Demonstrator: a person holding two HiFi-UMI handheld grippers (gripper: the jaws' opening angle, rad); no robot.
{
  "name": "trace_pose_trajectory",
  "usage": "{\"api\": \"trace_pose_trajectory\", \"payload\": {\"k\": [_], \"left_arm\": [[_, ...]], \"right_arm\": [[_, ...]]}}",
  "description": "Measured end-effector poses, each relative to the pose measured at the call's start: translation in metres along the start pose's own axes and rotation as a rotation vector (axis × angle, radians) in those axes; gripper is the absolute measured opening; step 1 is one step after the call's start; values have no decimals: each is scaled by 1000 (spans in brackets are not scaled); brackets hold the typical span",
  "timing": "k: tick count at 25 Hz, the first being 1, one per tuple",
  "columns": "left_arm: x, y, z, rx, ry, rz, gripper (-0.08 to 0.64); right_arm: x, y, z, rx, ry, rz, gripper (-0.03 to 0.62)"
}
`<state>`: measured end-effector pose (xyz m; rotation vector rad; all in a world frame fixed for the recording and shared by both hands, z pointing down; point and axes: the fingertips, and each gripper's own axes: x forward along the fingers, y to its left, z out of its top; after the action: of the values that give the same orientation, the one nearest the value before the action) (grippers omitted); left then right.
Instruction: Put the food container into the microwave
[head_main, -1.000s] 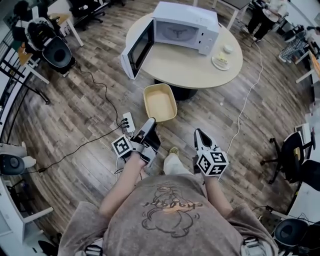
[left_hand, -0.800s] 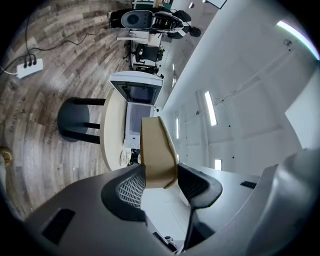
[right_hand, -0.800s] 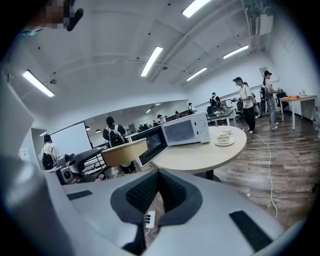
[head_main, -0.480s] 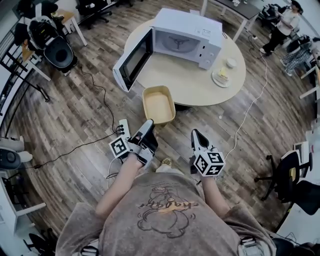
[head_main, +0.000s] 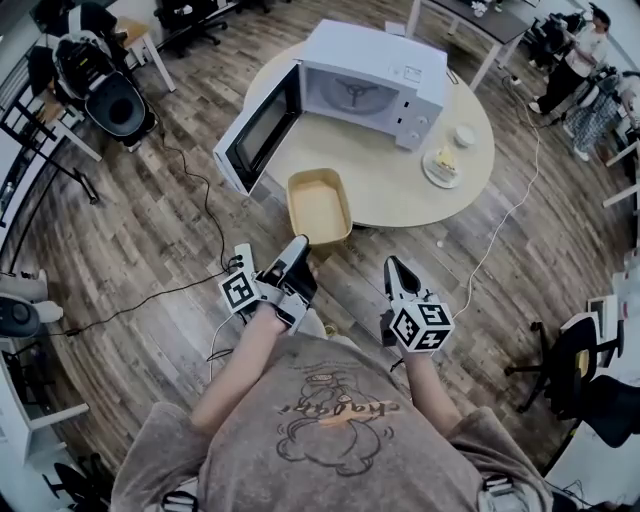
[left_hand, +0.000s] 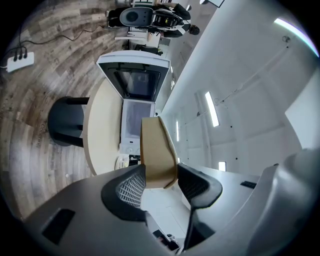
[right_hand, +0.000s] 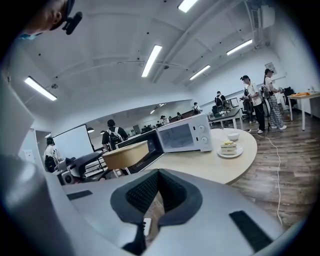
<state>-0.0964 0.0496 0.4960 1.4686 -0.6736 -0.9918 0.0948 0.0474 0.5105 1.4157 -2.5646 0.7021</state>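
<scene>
**Box held up near the open microwave**

The left gripper (left_hand: 159, 182) pinches the rim of the tan container (head_main: 319, 207). Its jaws are shut tight on the rim. The container sticks out at 12 o'clock from the gripper, up in the air at the near edge of the round table (head_main: 400, 190). It is not in the microwave yet.

The right gripper (right_hand: 159, 187) is at 3 o'clock from the left one. Its jaws are pressed together with nothing in them.

The microwave (head_main: 372, 85) sits on the table at 12 o'clock from the container. Its door (head_main: 255, 125) hangs open at 9 o'clock. A plate (head_main: 441, 166) with cake sits at 4 o'clock from the microwave.
</scene>
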Motion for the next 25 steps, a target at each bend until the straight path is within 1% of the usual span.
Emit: {"api": "trace_pose_trajectory", "payload": {"k": [5, 11, 16, 25], "left_arm": [[23, 3, 8, 12, 1, -6, 216], [51, 10, 23, -1, 0, -12, 216], [78, 22, 42, -10, -3, -9, 216], [139, 33, 76, -27, 32, 2, 216]], "right_arm": [[14, -12, 6, 11, 4, 8, 0], [38, -25, 18, 21, -5, 10, 0], [61, -39, 35, 20, -18, 15, 0], [111, -63, 71, 24, -26, -6, 0]]}}
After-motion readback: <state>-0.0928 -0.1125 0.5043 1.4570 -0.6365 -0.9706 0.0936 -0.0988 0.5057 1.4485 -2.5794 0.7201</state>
